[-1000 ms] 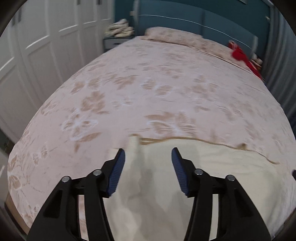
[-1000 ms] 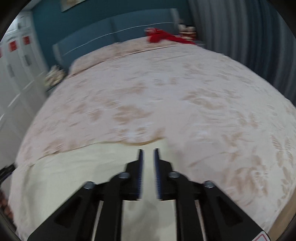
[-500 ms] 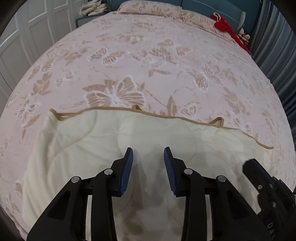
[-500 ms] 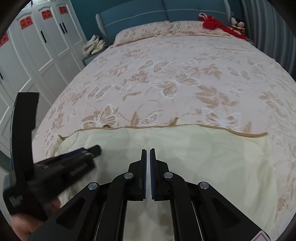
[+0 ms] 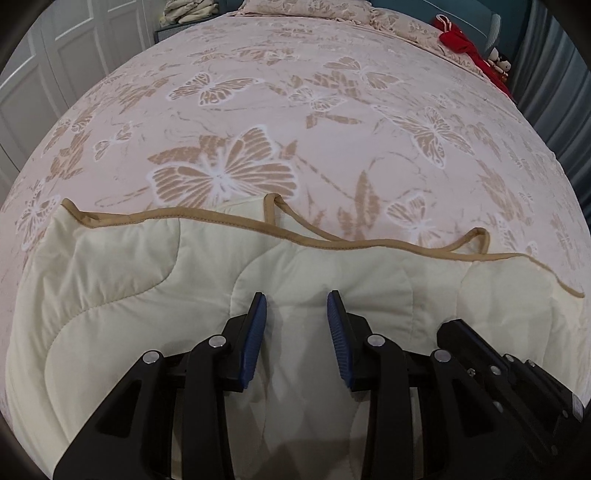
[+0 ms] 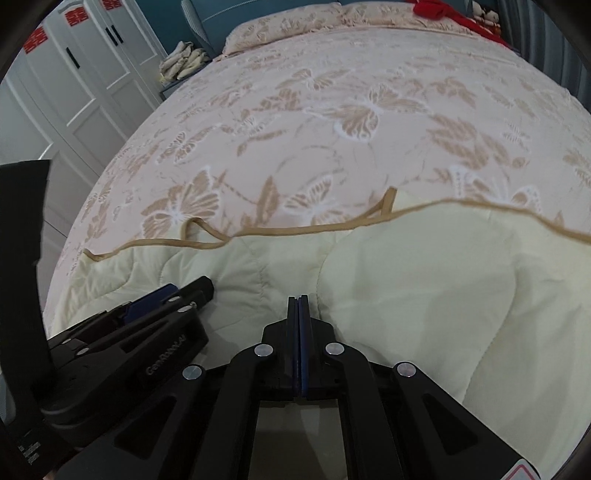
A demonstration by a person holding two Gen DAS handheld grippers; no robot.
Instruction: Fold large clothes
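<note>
a: what fills the lower half of both views?

b: a cream quilted comforter with a tan piped edge [image 5: 140, 266] [image 6: 424, 266], folded back over a pink bedspread printed with tan butterflies [image 5: 295, 110] [image 6: 332, 103]. the tan edge runs across the middle of each frame, wavy, with small loops sticking up.

a: and the left gripper [image 5: 297, 321]?

b: in the left wrist view it sits at the bottom centre, its jaws apart with bare cream fabric showing between the blue pads [image 5: 255, 325]. i cannot tell whether the tips touch the cloth. in the right wrist view the same left gripper [image 6: 184, 295] lies at the lower left, low over the comforter.

a: the right gripper [image 6: 298, 325]?

b: bottom centre of its own view, jaws pressed together. whether a pinch of cloth is caught between them i cannot tell. its black body [image 5: 498, 369] shows at the lower right of the left wrist view, just beside the left one.

a: anything further off?

b: a red cloth bundle [image 5: 465, 44] [image 6: 439, 9] at the upper right by the pillows, white panelled wardrobe doors [image 5: 55, 55] [image 6: 74, 85] at the left, and a pile of pale folded cloths [image 6: 183, 62] on a stand at the upper left.
</note>
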